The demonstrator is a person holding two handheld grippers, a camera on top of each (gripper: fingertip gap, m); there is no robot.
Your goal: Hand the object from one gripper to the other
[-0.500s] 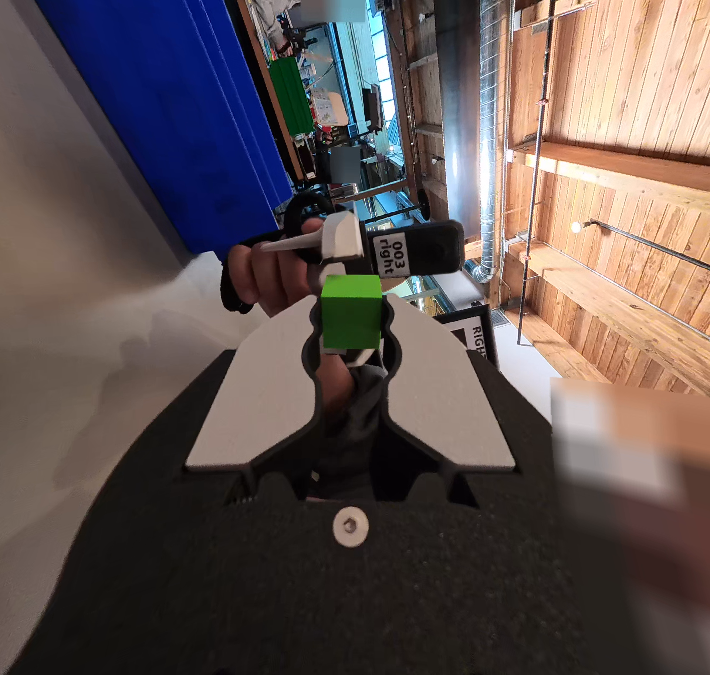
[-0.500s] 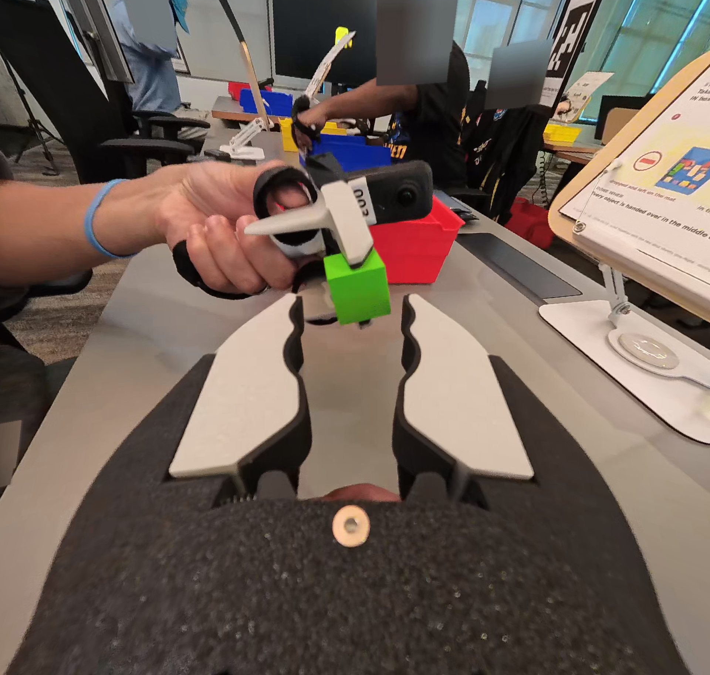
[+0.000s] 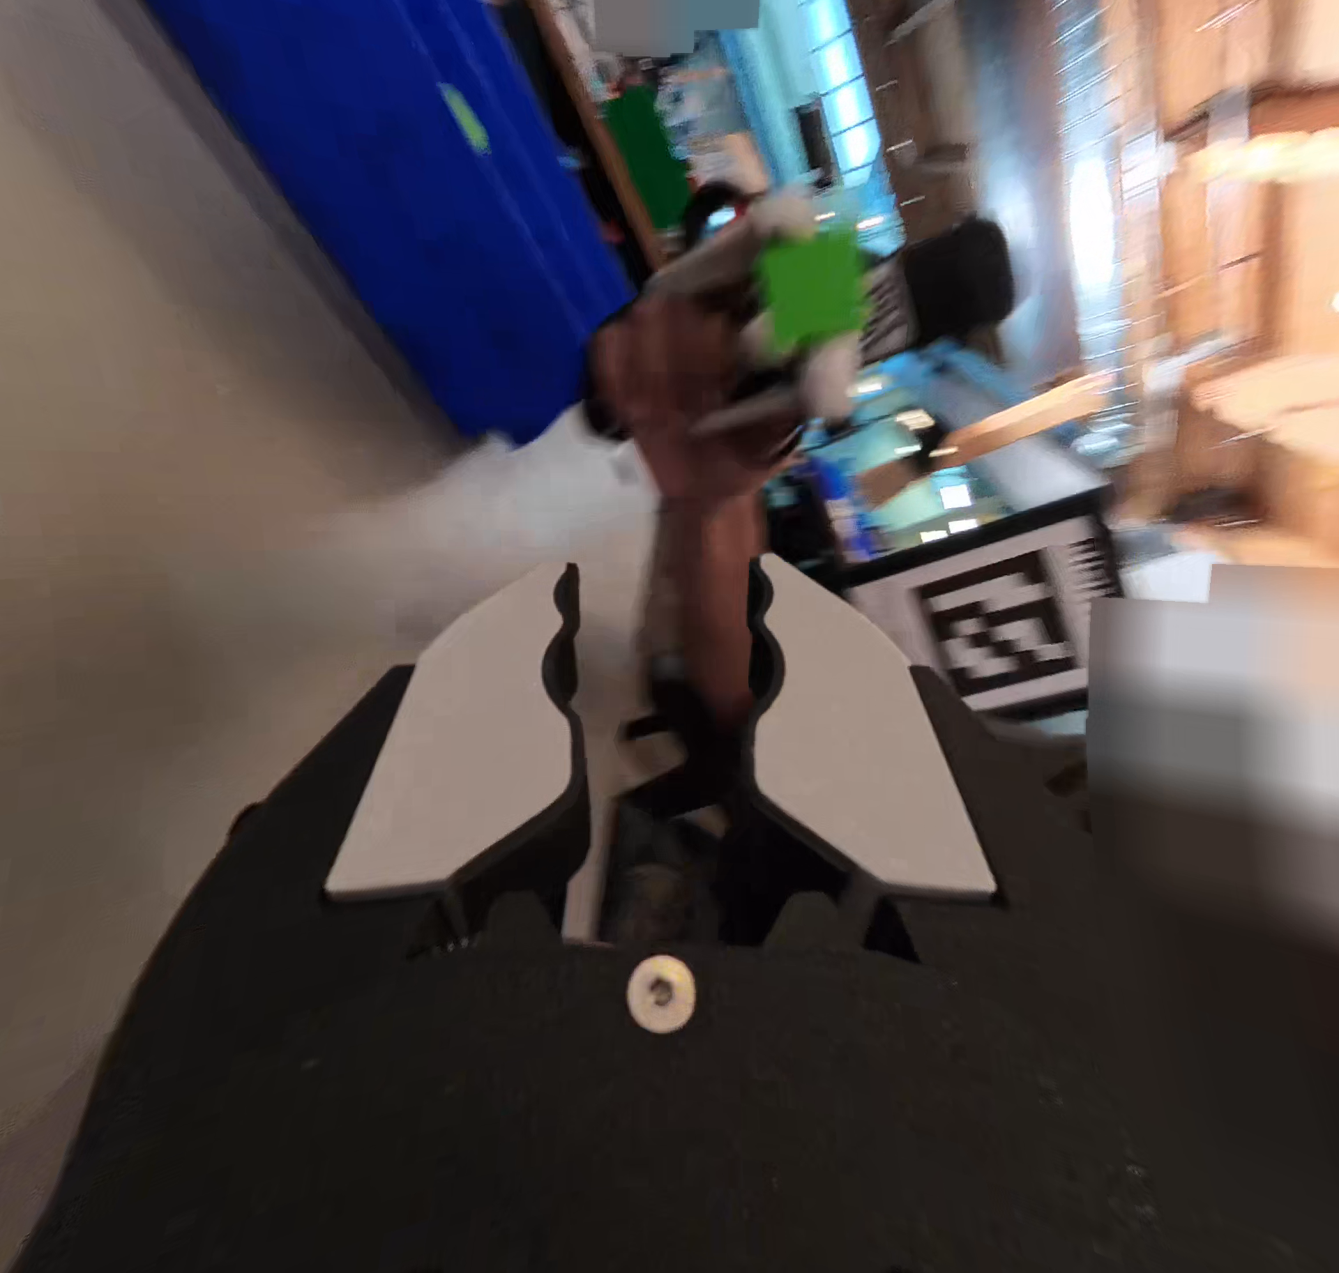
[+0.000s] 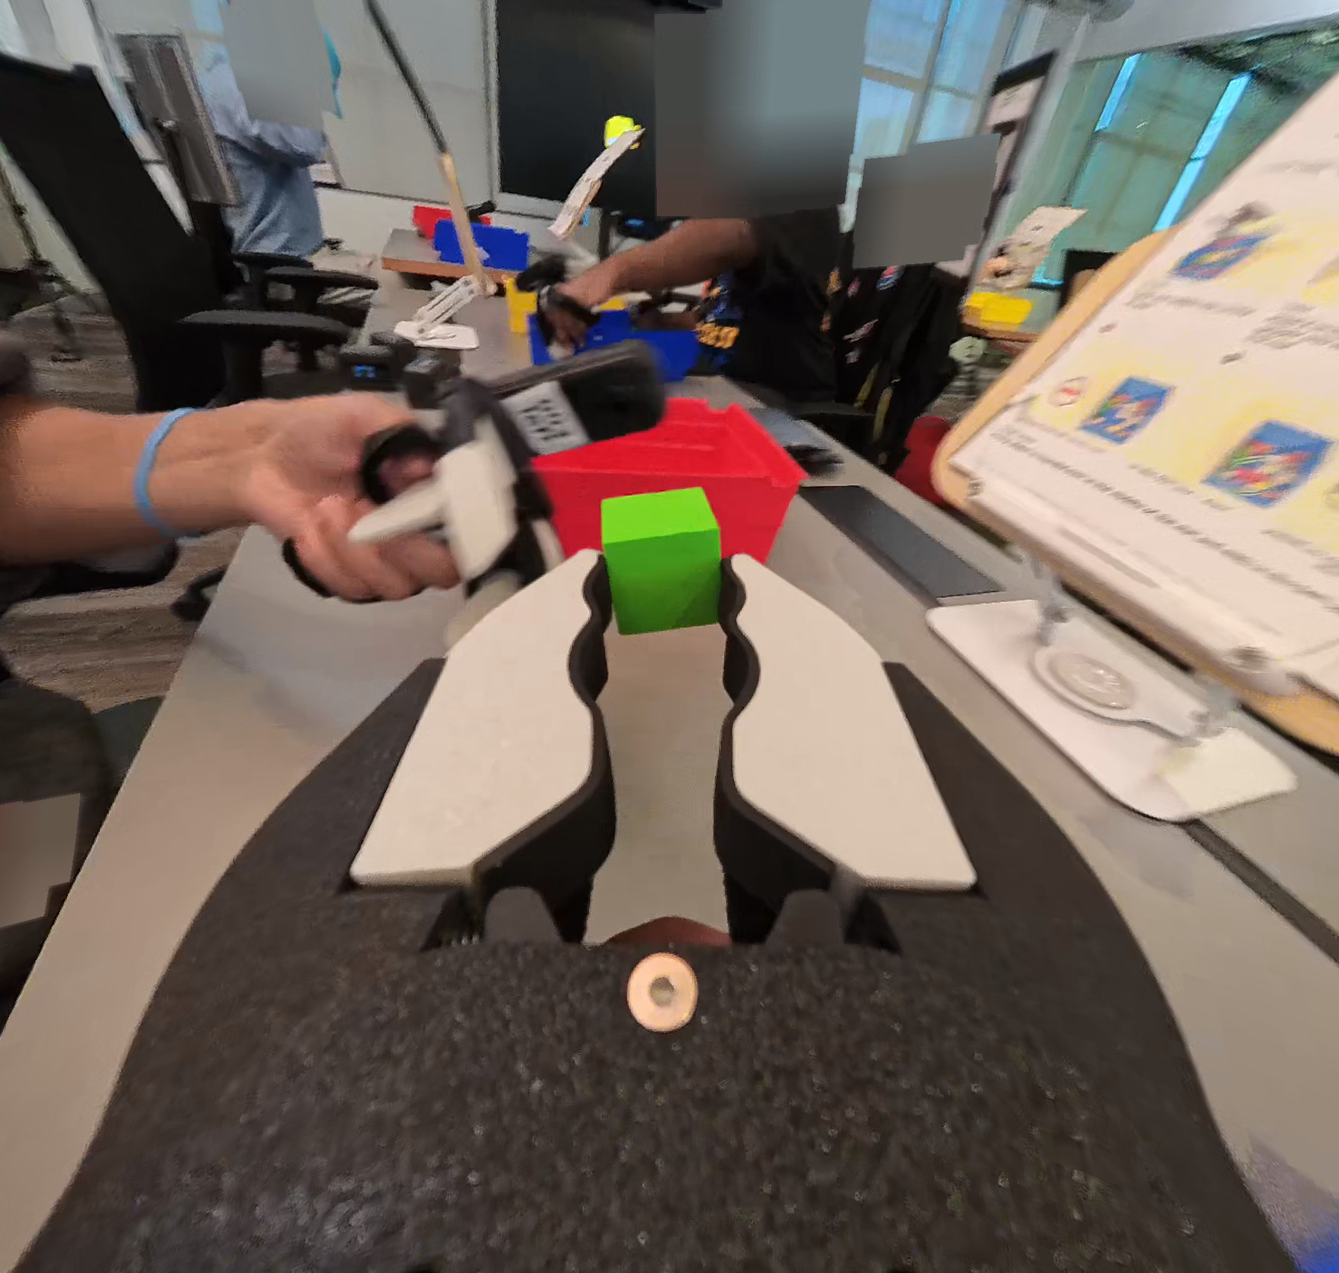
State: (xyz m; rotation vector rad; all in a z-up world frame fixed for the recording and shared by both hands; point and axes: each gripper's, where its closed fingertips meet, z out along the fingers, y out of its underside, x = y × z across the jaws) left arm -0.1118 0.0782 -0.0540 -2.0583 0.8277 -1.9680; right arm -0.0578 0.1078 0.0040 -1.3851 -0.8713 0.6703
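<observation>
The green cube (image 4: 661, 561) sits between the tips of my right gripper (image 4: 663, 566), which is shut on it above the grey table (image 4: 290, 659). My left gripper (image 3: 665, 572) is open and empty. In the right wrist view the left gripper (image 4: 500, 550) is held in a hand to the left of the cube, apart from it and blurred. In the blurred left wrist view the cube (image 3: 811, 289) shows farther off in the right gripper (image 3: 808, 300), with a hand and forearm below it.
A red bin (image 4: 674, 463) stands on the table just behind the cube. An instruction board on a white stand (image 4: 1087, 695) is at the right. People work at a table behind. A blue panel (image 3: 362, 188) shows in the left wrist view.
The cube has passed from my left gripper to my right. The left gripper has opened and drawn back to the left. The right gripper has shut on the cube.
</observation>
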